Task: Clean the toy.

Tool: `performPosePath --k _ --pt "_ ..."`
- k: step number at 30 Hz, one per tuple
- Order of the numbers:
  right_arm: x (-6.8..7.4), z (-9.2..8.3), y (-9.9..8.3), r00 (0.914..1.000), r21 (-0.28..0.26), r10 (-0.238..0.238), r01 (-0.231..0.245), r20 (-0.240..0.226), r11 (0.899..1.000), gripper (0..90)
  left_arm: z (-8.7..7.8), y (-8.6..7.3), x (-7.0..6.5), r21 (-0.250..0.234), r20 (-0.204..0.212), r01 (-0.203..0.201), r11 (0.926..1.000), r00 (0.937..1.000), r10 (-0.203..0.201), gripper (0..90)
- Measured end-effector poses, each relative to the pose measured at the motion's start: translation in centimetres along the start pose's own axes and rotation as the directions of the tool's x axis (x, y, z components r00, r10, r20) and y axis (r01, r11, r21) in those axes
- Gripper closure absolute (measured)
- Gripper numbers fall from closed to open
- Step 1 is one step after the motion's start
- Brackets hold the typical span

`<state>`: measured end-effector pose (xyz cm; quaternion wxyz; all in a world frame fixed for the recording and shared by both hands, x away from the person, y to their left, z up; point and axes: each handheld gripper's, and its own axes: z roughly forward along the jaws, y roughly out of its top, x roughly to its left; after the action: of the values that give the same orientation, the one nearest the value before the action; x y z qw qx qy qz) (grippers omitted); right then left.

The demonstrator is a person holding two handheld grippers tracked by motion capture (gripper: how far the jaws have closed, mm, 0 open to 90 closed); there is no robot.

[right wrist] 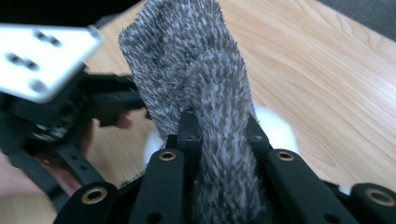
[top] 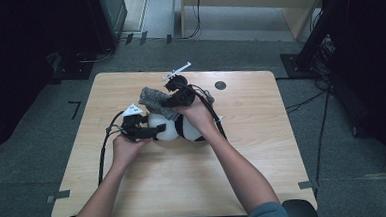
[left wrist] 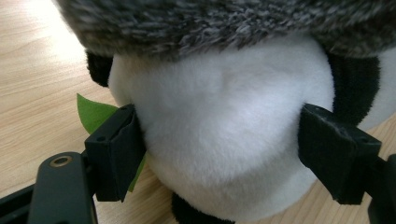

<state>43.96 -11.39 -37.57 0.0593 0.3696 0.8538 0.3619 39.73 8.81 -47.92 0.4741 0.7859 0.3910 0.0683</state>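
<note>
Jaws of your left gripper clamp the panda on the table, while your right gripper pinches the grey hat just above its head.

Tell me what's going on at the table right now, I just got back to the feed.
A person is working on a black-and-white plush panda toy at a light wooden table. The left gripper clamps the panda's white body from both sides, holding it on the tabletop. The right gripper is shut on a fuzzy grey knitted fabric piece, which sits over the top of the panda. A green felt leaf pokes out beside the left gripper.
</note>
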Motion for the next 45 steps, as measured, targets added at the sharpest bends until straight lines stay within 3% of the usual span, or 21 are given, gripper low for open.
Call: performPosePath --k 7,20,29,38,45 --pt "-0.9 -0.6 -1.2 0.9998 -0.01 0.021 -0.021 0.007 1.0 75.5 0.0 -0.1 0.0 -0.006 0.0 -0.002 1.0 1.0 0.002 19.3" --pt "-3.3 -4.0 -2.8 0.9959 -0.055 0.052 -0.048 0.074 0.997 75.0 0.1 -0.2 0.1 -0.018 0.005 0.008 0.9998 1.0 -0.008 19.4" --pt "-5.0 -6.3 -4.3 0.9918 -0.083 0.084 -0.076 0.096 0.994 74.3 0.1 -0.3 0.1 -0.019 0.006 0.006 0.9998 1.0 -0.006 19.3" --pt "-6.6 -9.1 -6.6 0.9849 -0.107 0.112 -0.099 0.132 0.989 74.4 0.1 -0.3 0.2 -0.024 0.011 0.014 0.9996 0.9998 -0.014 19.1" --pt "-7.5 -10.3 -7.8 0.9785 -0.1 0.122 -0.107 0.166 0.989 75.1 0.1 -0.3 0.2 -0.02 0.011 0.01 0.9997 0.9999 -0.01 19.4"
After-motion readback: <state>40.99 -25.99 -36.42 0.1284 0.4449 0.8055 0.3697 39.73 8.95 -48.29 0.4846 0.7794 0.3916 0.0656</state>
